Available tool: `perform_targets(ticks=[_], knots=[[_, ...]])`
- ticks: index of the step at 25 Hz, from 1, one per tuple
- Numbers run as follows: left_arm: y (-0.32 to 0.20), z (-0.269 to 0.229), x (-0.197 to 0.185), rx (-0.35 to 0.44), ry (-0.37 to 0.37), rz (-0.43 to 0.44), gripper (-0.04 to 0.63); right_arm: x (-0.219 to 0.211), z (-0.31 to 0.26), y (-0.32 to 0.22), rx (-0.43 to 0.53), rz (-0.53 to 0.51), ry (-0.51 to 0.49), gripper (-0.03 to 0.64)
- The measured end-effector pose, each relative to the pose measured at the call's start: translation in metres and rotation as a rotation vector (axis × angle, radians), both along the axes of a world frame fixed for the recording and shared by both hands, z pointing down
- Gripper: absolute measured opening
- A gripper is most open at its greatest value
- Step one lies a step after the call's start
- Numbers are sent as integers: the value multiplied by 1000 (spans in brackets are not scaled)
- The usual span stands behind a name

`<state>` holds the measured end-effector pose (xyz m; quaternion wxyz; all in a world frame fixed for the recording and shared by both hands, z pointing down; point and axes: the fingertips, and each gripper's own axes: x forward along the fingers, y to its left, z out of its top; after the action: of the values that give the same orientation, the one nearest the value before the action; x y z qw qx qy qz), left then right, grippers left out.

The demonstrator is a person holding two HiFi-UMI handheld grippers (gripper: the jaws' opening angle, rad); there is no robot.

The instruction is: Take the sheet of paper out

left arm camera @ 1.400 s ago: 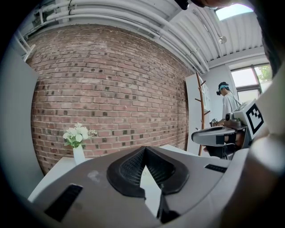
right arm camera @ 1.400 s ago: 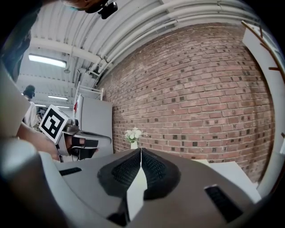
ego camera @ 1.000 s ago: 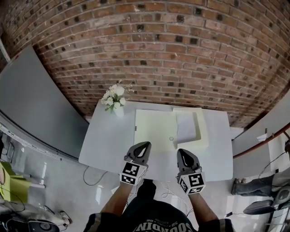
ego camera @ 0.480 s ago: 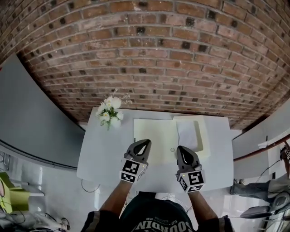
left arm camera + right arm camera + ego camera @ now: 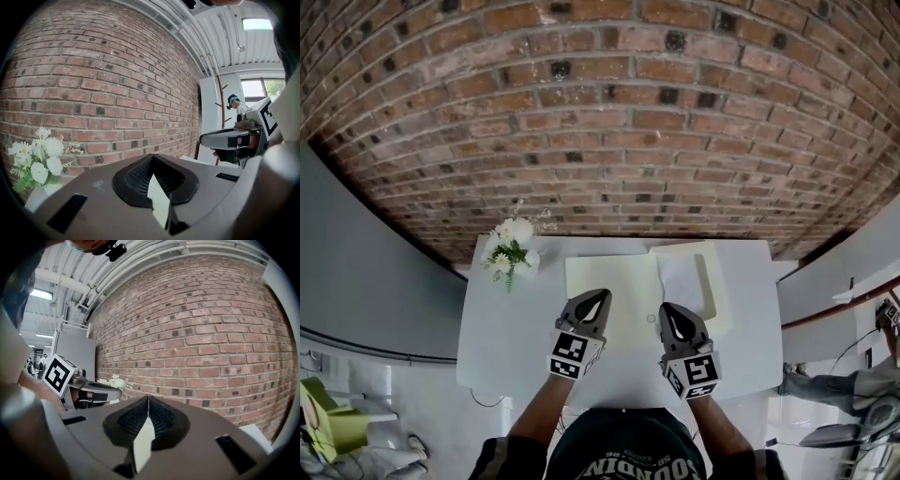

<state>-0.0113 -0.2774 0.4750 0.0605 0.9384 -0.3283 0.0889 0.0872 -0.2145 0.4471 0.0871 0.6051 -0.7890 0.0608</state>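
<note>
A white sheet of paper (image 5: 680, 279) lies in the right half of an open pale yellow folder (image 5: 607, 281) on the white table (image 5: 506, 328). Its right edge is tucked under a yellow flap (image 5: 719, 281). My left gripper (image 5: 598, 299) hovers over the folder's left half, jaws shut and empty. My right gripper (image 5: 667, 310) hangs just short of the sheet's near edge, also shut on nothing. In the left gripper view the jaws (image 5: 152, 157) meet at the tip and point at the brick wall. The right gripper view shows the same for its jaws (image 5: 148, 398).
A small vase of white flowers (image 5: 508, 247) stands at the table's far left corner, also seen as flowers (image 5: 40, 159) in the left gripper view. A brick wall (image 5: 609, 122) rises behind the table. A grey panel (image 5: 356, 262) stands to the left.
The view has drawn closer to the table, so the folder and paper now lie right under the gripper tips. Both grippers stay shut, side by side.
</note>
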Motion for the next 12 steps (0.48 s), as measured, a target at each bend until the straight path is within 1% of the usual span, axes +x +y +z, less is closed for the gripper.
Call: perform_targets(ticks=[5,12], knots=[[-7,4,17,-17,8,-30,11,13,5,-9,-5,-36,-2,69],[-15,8,33,-25,-9,-63,11,28,11,-22,-10,-76,-17,69]])
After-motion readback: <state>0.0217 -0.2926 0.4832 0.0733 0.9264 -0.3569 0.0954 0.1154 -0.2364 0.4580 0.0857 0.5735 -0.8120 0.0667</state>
